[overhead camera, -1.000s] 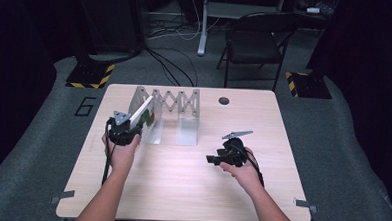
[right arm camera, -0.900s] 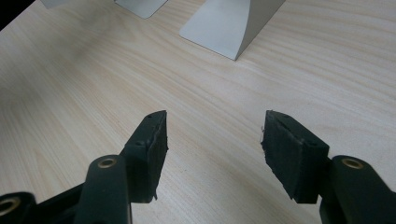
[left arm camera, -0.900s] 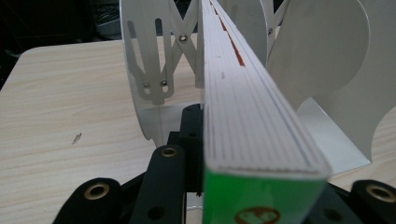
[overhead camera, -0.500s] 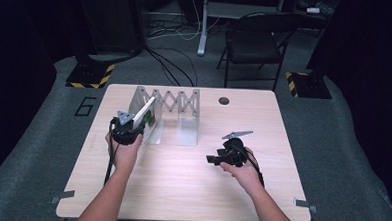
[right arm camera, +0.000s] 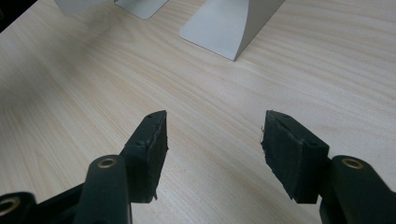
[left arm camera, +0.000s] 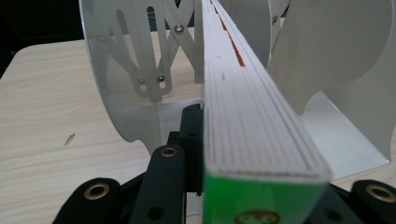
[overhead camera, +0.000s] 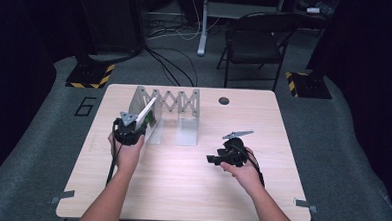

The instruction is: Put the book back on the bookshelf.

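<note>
My left gripper clamped on book, long axis toward table's far edge, entering rack, right gripper part-open, empty.

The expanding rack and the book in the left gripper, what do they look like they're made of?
The rack looks like thin sheet metal with a matte pale grey coat: flat curved dividers, bent feet and riveted scissor links; painted steel seems likely, though plastic can't be ruled out. The book is paper: stacked white page edges, with a glossy green cover at the near end. The left gripper clamps it.
</note>
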Available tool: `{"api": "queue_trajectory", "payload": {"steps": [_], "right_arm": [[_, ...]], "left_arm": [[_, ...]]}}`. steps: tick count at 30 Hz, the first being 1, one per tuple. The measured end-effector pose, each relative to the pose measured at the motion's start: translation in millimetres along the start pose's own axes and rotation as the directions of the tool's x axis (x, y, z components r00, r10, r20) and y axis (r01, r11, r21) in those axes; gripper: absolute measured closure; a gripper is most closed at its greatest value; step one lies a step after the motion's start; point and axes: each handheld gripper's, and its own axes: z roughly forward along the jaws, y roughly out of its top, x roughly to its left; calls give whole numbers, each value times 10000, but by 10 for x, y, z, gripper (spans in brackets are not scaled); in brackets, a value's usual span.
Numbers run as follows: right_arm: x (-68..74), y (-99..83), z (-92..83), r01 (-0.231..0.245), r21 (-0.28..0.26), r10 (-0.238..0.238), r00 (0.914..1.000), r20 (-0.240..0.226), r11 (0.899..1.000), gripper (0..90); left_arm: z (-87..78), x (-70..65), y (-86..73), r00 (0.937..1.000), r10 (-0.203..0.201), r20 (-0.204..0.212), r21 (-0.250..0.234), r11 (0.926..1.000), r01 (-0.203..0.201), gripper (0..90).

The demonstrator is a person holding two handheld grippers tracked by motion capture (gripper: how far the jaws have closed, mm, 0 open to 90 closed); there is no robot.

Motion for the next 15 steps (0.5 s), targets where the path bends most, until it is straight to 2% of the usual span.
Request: {"api": "queue_trajectory", "payload": {"steps": [1,5,6,10,11,12,15], "right_arm": [[-1,0,0,16,7,-16,10000,25,10000,402],[5,0,1,-28,27,28,10000,26,10000,403],[5,-1,2,-17,30,17,10000,26,10000,402],[6,0,2,-25,26,25,10000,25,10000,402],[6,0,2,-25,24,25,10000,26,10000,402],[6,0,3,-16,23,16,10000,24,10000,402],[7,0,4,-14,48,14,10000,26,10000,402]], "left_arm": [[-3,5,-6,9999,126,3,102,9999,-126,754],[26,-7,-36,9999,148,-22,205,9997,-148,753],[24,1,-37,9996,276,-39,291,9992,-275,753],[36,18,-32,10000,79,-4,473,9989,-78,752],[50,14,-40,10000,-53,-56,331,9994,55,751],[50,20,-41,9999,-105,-67,413,9991,108,750],[43,24,-40,9999,86,-55,593,9982,-83,748]]}}
